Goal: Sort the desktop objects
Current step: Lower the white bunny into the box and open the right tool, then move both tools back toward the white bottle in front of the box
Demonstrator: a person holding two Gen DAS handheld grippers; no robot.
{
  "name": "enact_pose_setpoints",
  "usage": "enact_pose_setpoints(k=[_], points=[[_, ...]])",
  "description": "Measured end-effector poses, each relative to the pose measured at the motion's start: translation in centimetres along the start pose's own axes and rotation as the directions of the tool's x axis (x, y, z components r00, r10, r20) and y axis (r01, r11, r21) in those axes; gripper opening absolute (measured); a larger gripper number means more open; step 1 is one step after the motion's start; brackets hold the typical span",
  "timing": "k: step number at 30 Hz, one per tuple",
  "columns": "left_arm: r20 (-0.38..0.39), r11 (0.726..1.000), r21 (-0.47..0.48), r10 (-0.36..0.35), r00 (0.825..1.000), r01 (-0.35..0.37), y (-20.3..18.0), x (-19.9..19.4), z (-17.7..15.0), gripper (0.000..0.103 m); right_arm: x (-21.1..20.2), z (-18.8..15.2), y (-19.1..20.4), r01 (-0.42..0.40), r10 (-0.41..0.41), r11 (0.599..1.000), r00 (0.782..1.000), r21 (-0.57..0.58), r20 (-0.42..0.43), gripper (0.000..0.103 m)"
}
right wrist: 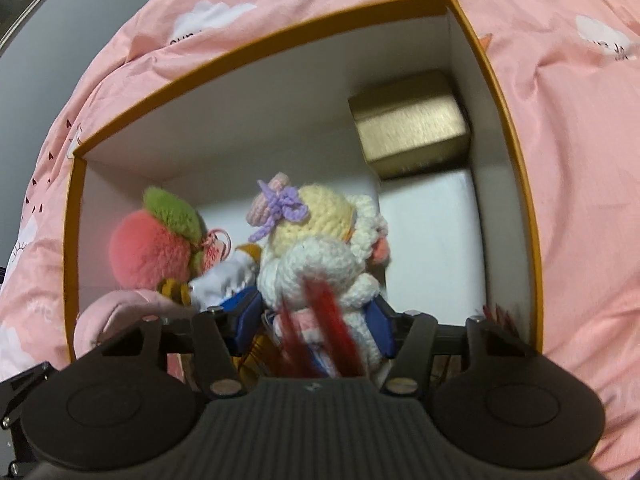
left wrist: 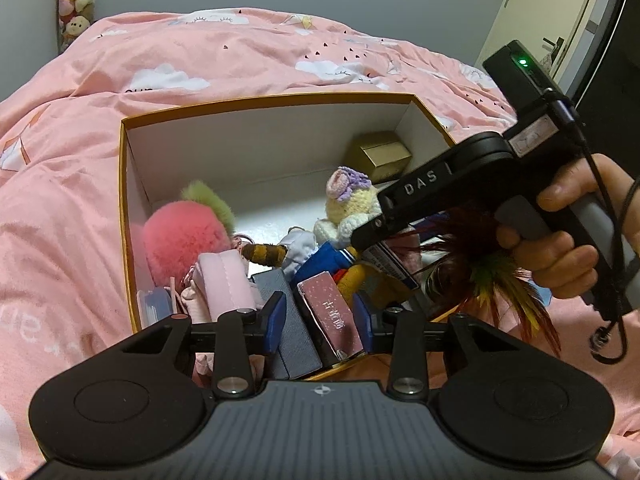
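Right wrist view shows our right claw (right wrist: 316, 320) half-open, straddling the crochet doll (right wrist: 320, 248) inside the orange box (right wrist: 280, 36) on the bed; next, we judge, pinch and lift it.

left claw (left wrist: 320, 316) part-open; right claw (right wrist: 316, 320) angled down

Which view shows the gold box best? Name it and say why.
The right wrist view. There the gold box sits large and unobstructed in the far right corner of the cardboard box, with its top and front face clear. In the left wrist view it is smaller, and the right hand-held gripper covers its lower edge.
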State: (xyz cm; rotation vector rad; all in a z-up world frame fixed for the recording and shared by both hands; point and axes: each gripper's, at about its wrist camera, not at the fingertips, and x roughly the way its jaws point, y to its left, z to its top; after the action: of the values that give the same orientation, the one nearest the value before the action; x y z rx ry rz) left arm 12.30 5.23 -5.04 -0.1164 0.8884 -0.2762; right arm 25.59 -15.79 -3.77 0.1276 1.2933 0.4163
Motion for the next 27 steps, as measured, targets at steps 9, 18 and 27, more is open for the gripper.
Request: enact_pose_setpoints(k=[9, 18, 27], points=[[0.013, 1.000, -0.004, 0.009, 1.000, -0.009, 0.1, -0.3, 0.1, 0.042, -0.8, -1.4, 0.5, 0.044, -0.043, 0.995, 0.999, -0.086, 0.019, 0.053], [0.095, 1.000, 0.003, 0.026, 0.995, -0.027, -1.3, -1.7, -0.1, 0.042, -4.7, -4.4, 3.0, 0.101, -0.025, 0.953, 0.966, -0.287, 0.258, 0.062], [0.218, 0.995, -0.010, 0.098, 0.971, -0.098, -2.7, -4.4, -0.6, 0.045, -8.5, -8.9, 4.6, 0.265, -0.041, 0.910, 0.821, -0.318, 0.569, 0.078]])
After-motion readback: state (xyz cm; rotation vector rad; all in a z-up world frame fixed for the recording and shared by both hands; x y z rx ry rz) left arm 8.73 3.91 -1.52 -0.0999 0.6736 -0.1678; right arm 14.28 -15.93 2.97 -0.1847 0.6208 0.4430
